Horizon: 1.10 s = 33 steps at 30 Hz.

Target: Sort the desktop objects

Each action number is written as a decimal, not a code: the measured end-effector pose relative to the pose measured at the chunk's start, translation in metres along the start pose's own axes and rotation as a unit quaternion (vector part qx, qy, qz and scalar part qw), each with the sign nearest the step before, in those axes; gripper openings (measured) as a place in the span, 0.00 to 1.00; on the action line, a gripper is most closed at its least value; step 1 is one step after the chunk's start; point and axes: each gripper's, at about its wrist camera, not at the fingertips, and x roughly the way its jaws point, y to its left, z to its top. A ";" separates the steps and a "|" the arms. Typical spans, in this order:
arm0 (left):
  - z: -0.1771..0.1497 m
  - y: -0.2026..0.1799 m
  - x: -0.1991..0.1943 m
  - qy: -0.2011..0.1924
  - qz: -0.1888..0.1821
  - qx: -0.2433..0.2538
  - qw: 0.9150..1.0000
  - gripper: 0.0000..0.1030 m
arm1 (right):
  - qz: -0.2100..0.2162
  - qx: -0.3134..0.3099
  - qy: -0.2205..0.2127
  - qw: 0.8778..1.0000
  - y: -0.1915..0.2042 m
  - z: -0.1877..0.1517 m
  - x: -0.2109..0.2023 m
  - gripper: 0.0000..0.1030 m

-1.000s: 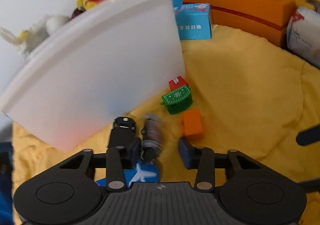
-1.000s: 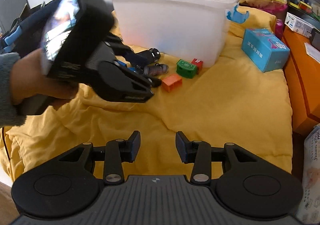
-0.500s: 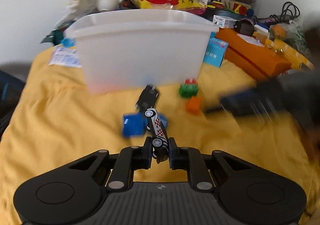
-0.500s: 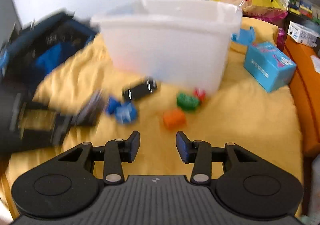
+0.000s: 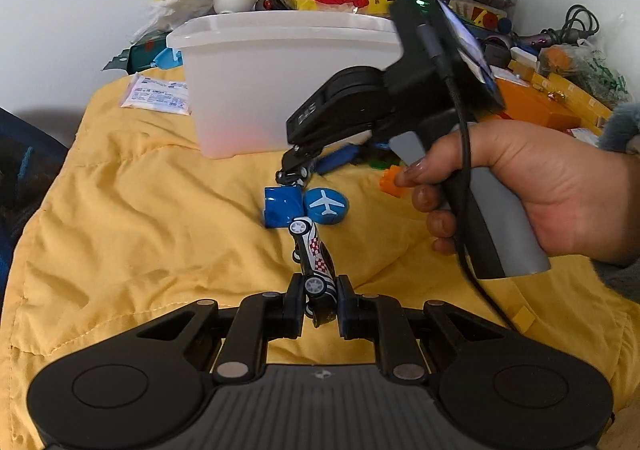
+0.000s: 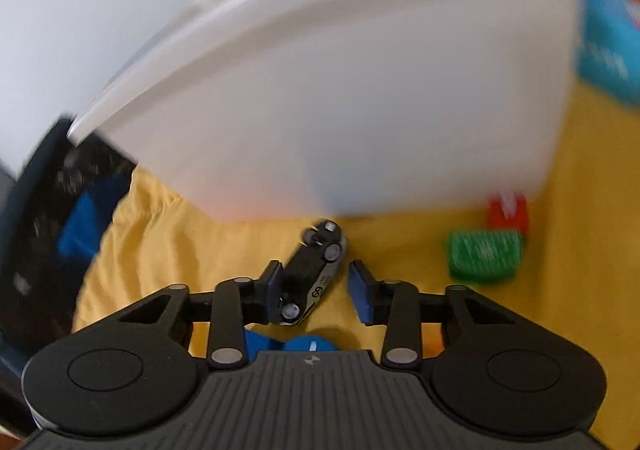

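My left gripper [image 5: 319,296] is shut on a white toy car with red checks [image 5: 314,258], held nose-out above the yellow cloth. A hand holds my right gripper [image 5: 298,170] low in front of the white bin [image 5: 280,82]. In the right wrist view the right gripper [image 6: 316,282] straddles a black toy car [image 6: 314,266] lying wheels-up on the cloth. Its jaws are closing: the left pad touches the car and the right pad stands a little off it. The white bin [image 6: 340,90] rises just behind.
A blue block [image 5: 282,206] and a blue disc with a plane [image 5: 326,206] lie between the grippers. Near the bin's corner are an orange brick [image 5: 390,180], a green brick [image 6: 484,256] and a red brick [image 6: 508,210]. A blue box [image 6: 608,50] stands right; clutter lines the back.
My left gripper shut on the checkered car and drew back from the bin with it. The right gripper moved forward and down to the black car, its jaws narrowing around it.
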 end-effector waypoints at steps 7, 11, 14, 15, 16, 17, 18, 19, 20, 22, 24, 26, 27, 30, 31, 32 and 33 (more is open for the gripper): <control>-0.002 -0.003 -0.009 0.008 -0.079 -0.039 0.996 0.18 | -0.002 -0.131 -0.013 0.991 0.021 -0.015 -0.056 0.20; -0.012 -0.010 -0.006 0.033 -0.121 -0.057 0.990 0.18 | -0.018 -0.173 0.006 0.985 0.011 -0.040 -0.102 0.20; -0.017 -0.018 0.000 0.048 -0.144 -0.055 0.987 0.18 | -0.037 -0.162 0.039 0.985 -0.008 -0.056 -0.126 0.20; -0.016 -0.022 0.002 0.047 -0.150 -0.049 0.986 0.18 | -0.045 -0.157 0.051 0.985 -0.014 -0.060 -0.133 0.20; -0.015 -0.025 0.005 0.046 -0.156 -0.042 0.986 0.18 | -0.053 -0.156 0.065 0.984 -0.014 -0.060 -0.137 0.20; -0.015 -0.027 0.008 0.042 -0.159 -0.036 0.986 0.18 | -0.061 -0.161 0.078 0.982 -0.015 -0.063 -0.141 0.20; -0.014 -0.028 0.013 0.040 -0.159 -0.033 0.986 0.18 | -0.074 -0.170 0.084 0.979 -0.013 -0.067 -0.143 0.20; -0.014 -0.028 0.019 0.046 -0.156 -0.033 0.986 0.18 | -0.096 -0.191 0.091 0.973 -0.010 -0.069 -0.144 0.20; -0.015 -0.027 0.026 0.051 -0.150 -0.035 0.987 0.18 | -0.116 -0.215 0.096 0.965 -0.005 -0.073 -0.143 0.20; -0.016 -0.028 0.034 0.058 -0.120 -0.027 0.991 0.21 | -0.159 -0.268 0.087 0.946 0.004 -0.081 -0.140 0.20; -0.017 -0.028 0.031 0.057 -0.099 -0.017 0.993 0.23 | -0.177 -0.306 0.082 0.932 0.013 -0.090 -0.130 0.20; -0.017 -0.026 0.024 0.050 -0.083 -0.011 0.995 0.26 | -0.169 -0.322 0.078 0.928 0.023 -0.096 -0.120 0.21; -0.018 -0.025 0.021 0.048 -0.066 -0.003 0.997 0.28 | -0.166 -0.328 0.070 0.927 0.027 -0.100 -0.117 0.22; -0.019 -0.018 0.015 0.045 -0.039 -0.004 0.998 0.33 | -0.166 -0.357 0.054 0.918 0.040 -0.105 -0.108 0.25; -0.019 -0.015 0.013 0.045 -0.035 -0.011 0.998 0.33 | -0.160 -0.359 0.051 0.918 0.042 -0.106 -0.106 0.27; -0.019 -0.013 0.011 0.044 -0.032 -0.016 0.998 0.33 | -0.153 -0.358 0.051 0.920 0.042 -0.107 -0.106 0.27; -0.019 -0.012 0.009 0.042 -0.027 -0.016 0.999 0.33 | -0.147 -0.358 0.050 0.921 0.041 -0.106 -0.106 0.28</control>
